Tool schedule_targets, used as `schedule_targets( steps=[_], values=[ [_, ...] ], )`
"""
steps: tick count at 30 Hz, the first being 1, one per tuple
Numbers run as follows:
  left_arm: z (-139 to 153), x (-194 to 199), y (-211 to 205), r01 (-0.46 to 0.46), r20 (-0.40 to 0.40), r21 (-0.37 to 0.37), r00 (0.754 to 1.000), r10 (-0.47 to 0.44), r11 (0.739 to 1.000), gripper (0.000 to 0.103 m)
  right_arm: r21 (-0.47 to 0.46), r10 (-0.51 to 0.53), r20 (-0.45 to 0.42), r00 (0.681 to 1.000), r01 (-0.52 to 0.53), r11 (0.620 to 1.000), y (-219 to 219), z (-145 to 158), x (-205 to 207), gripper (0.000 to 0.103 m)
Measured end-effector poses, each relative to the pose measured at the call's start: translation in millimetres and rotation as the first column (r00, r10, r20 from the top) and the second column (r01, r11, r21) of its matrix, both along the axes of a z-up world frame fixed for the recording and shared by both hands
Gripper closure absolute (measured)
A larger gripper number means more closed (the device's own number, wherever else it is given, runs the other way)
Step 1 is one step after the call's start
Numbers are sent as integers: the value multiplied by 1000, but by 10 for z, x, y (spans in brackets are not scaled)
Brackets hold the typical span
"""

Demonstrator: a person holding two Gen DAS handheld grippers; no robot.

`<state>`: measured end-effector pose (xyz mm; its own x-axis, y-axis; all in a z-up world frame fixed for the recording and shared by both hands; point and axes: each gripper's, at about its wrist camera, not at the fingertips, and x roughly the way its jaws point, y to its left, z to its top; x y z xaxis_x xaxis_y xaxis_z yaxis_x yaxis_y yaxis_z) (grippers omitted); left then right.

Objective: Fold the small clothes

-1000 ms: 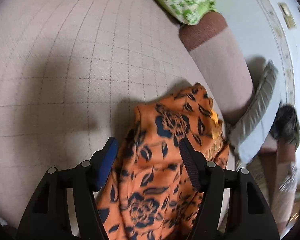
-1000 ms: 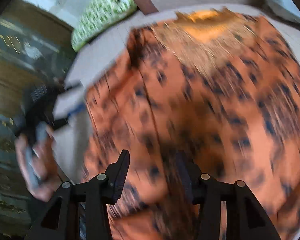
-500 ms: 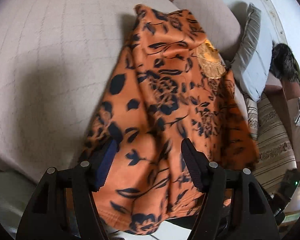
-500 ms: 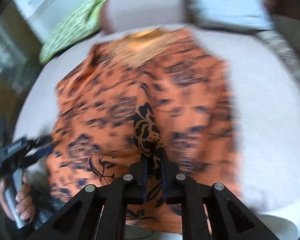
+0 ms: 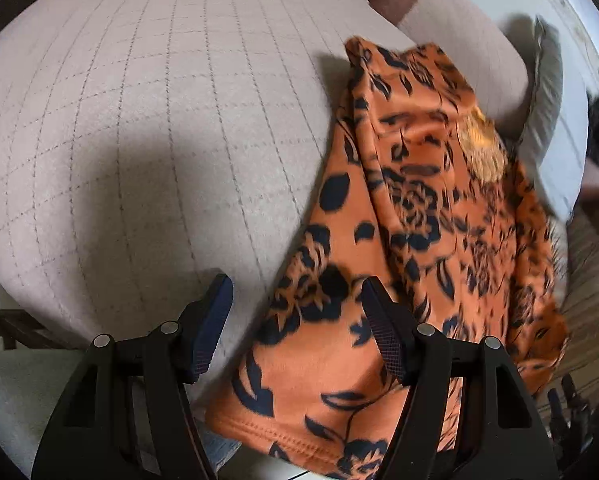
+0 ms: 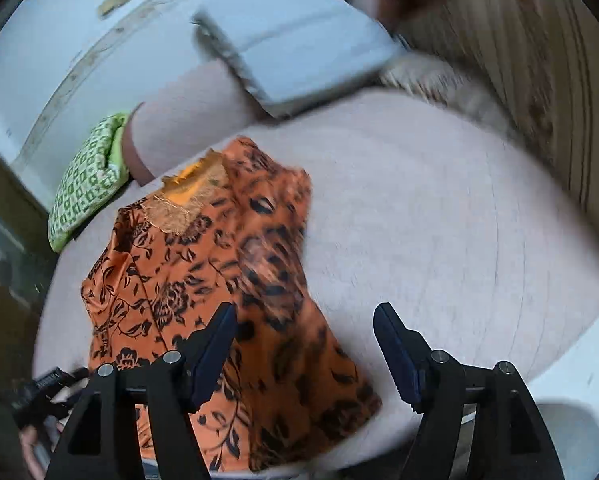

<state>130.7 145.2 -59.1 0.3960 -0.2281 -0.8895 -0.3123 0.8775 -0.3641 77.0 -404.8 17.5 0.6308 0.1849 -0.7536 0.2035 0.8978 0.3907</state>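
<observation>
An orange top with a black flower print (image 5: 411,216) lies on the pale quilted bed (image 5: 139,120), its sides folded in toward the middle and its hem hanging over the near edge. It also shows in the right wrist view (image 6: 219,280), neckline at the far end. My left gripper (image 5: 297,320) is open and empty, just above the top's left lower edge. My right gripper (image 6: 305,348) is open and empty, above the top's right lower edge.
A green patterned pillow (image 6: 87,184) and a pinkish bolster (image 6: 187,120) lie at the head of the bed. A white-grey pillow (image 6: 299,40) lies beyond them. Striped bedding (image 6: 539,60) is at the far right. The bed's near edge (image 6: 499,360) is close below both grippers.
My right gripper has let go of the fold of fabric it was shut on and stands open, shifted right. The right side of the top now lies folded inward. My left gripper has shifted left.
</observation>
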Motion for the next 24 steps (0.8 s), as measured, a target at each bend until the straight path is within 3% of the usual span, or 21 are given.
schedule_targets(
  steps=[2, 3, 4, 8, 12, 13, 14, 15, 16, 21, 24],
  values=[
    [-20, -56, -33, 20, -5, 8, 1000, -20, 1000, 38, 62, -7, -59, 998, 11, 998, -71, -180, -31, 38],
    [-25, -103, -59, 32, -5, 4, 999, -32, 999, 39, 73, -2, -88, 996, 8, 997, -96, -259, -68, 46],
    [-24, -132, -76, 37, -4, 6, 999, -37, 999, 41, 76, 3, -130, 991, 7, 997, -103, -356, -71, 49],
    [-42, -175, -121, 48, -5, 30, 999, -48, 998, 41, 54, -13, -236, 972, 26, 998, -121, -579, -35, 49],
    [-75, -120, -253, 82, -24, 104, 996, -80, 991, 41, 99, 71, -310, 948, -42, 994, -27, -804, 86, 51],
    [-66, -115, -327, 112, -25, 145, 994, -110, 983, 54, 74, 88, -314, 945, -68, 995, 41, -816, 105, 52],
    [-48, -126, -380, 122, -24, 197, 992, -120, 973, 76, 33, 90, -318, 944, -84, 996, 94, -804, 121, 62],
    [-37, -140, -388, 130, -11, 192, 991, -130, 973, 86, 9, 96, -313, 945, -99, 995, 136, -776, 120, 84],
    [-26, -147, -380, 143, -2, 153, 990, -145, 978, 97, 20, 109, -306, 946, -109, 994, 147, -745, 106, 95],
    [400, -347, -135, 96, 85, 186, 990, -113, 978, 99, -64, 89, -250, 964, -108, 992, 87, -312, -148, 99],
    [524, -431, -79, 126, 81, 199, 986, -144, 972, 99, -154, 86, -248, 965, -127, 980, 82, -107, -301, 99]
  ],
)
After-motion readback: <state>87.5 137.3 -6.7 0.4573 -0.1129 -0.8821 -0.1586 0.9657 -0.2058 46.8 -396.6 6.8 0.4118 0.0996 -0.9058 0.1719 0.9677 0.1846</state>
